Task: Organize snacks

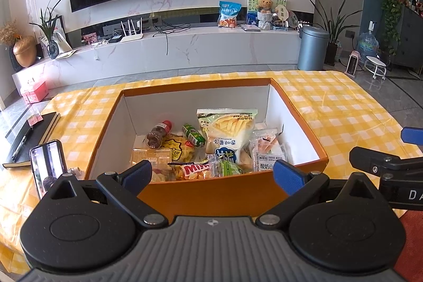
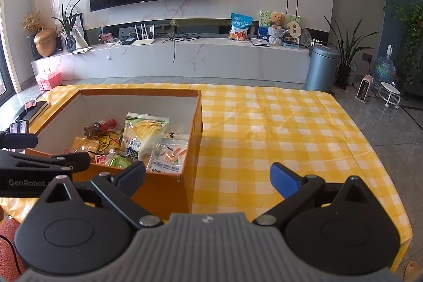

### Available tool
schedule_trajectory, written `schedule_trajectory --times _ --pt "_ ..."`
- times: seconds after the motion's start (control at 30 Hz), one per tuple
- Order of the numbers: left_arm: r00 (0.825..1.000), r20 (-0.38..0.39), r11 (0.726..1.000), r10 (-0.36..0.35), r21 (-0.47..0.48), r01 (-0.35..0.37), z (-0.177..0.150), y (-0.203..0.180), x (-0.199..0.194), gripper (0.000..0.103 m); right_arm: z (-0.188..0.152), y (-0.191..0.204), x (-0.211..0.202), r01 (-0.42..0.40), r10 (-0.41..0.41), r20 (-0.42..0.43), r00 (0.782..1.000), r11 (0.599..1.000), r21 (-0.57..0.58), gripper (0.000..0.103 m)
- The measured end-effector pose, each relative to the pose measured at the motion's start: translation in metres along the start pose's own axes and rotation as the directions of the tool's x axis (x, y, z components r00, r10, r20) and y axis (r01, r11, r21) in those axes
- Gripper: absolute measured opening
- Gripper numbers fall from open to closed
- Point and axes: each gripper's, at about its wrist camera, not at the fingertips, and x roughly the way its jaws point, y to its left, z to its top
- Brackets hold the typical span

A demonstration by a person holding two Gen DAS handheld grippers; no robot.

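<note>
An orange cardboard box (image 1: 203, 193) with white inner walls stands on the yellow checked tablecloth; it also shows in the right wrist view (image 2: 194, 144). Inside lie several snacks: a potato-stick bag (image 1: 230, 131), a small cola bottle (image 1: 158, 132), a green can (image 1: 193, 135), a waffle pack (image 1: 173, 147) and a red chips bag (image 1: 194, 169). My left gripper (image 1: 212, 175) is open and empty, just in front of the box's near wall. My right gripper (image 2: 208, 175) is open and empty, over the box's near right corner and the cloth.
A phone (image 1: 47, 164) on a stand and a black notebook with a pen (image 1: 30, 139) sit left of the box. The yellow tablecloth (image 2: 285, 131) stretches right of the box. A TV wall, cabinet and bin (image 2: 321, 68) lie beyond the table.
</note>
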Motion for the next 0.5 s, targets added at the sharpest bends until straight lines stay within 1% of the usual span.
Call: schedule_trajectory --times 0.5 --pt "1.0 0.009 1.0 0.002 -0.009 -0.002 0.0001 0.0008 -0.0008 0.103 0.0003 0.0007 0.0042 0.013 -0.013 -0.017 1.0 1.0 0.001 0.098"
